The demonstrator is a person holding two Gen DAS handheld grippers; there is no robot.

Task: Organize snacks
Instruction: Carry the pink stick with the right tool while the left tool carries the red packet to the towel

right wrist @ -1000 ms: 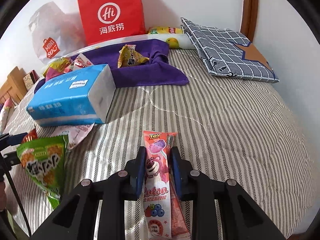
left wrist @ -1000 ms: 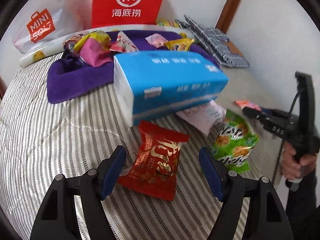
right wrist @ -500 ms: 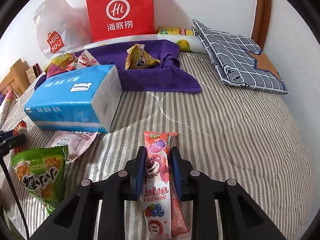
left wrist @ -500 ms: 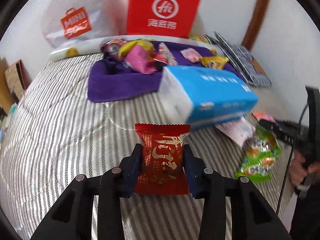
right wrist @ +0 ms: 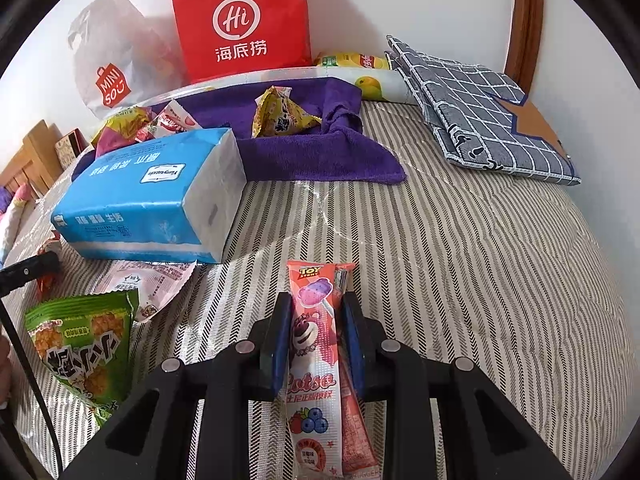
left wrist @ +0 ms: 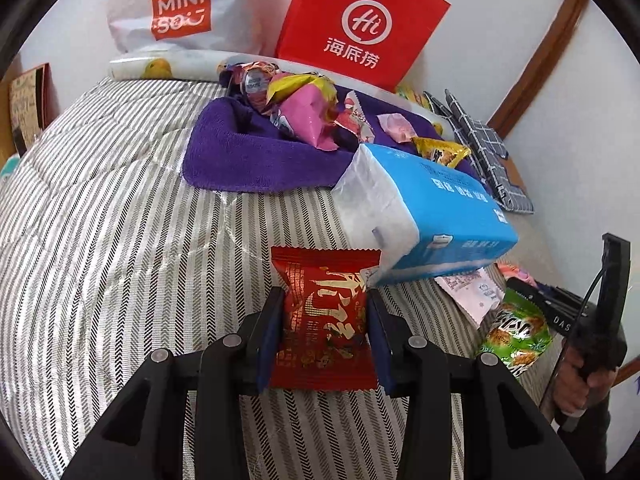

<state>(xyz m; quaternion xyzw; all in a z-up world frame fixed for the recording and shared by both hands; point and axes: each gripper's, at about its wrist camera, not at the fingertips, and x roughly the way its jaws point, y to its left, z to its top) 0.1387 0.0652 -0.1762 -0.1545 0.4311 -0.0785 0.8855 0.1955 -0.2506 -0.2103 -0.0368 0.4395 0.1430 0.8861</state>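
My left gripper (left wrist: pixel 325 312) is shut on a red snack packet (left wrist: pixel 325 320) with gold writing, held above the striped bed cover. My right gripper (right wrist: pixel 316 324) is shut on a long pink lollipop packet (right wrist: pixel 316 344), also above the cover. A purple towel (left wrist: pixel 248 152) at the back holds a pile of snacks (left wrist: pixel 300 108); it also shows in the right wrist view (right wrist: pixel 320 148) with a yellow packet (right wrist: pixel 280 114) on it. A green snack bag (right wrist: pixel 84 348) and a pale pink packet (right wrist: pixel 148 284) lie loose on the bed.
A blue tissue pack (left wrist: pixel 432 208) lies in front of the towel. A red paper bag (left wrist: pixel 360 28) and a white Miniso bag (left wrist: pixel 180 12) stand against the wall. A grey checked cloth (right wrist: pixel 480 116) lies at the right. The right gripper shows in the left wrist view (left wrist: pixel 560 304).
My left gripper closed on the red packet, lifted it and swung left. My right gripper kept its hold on the pink packet and moved slightly forward.
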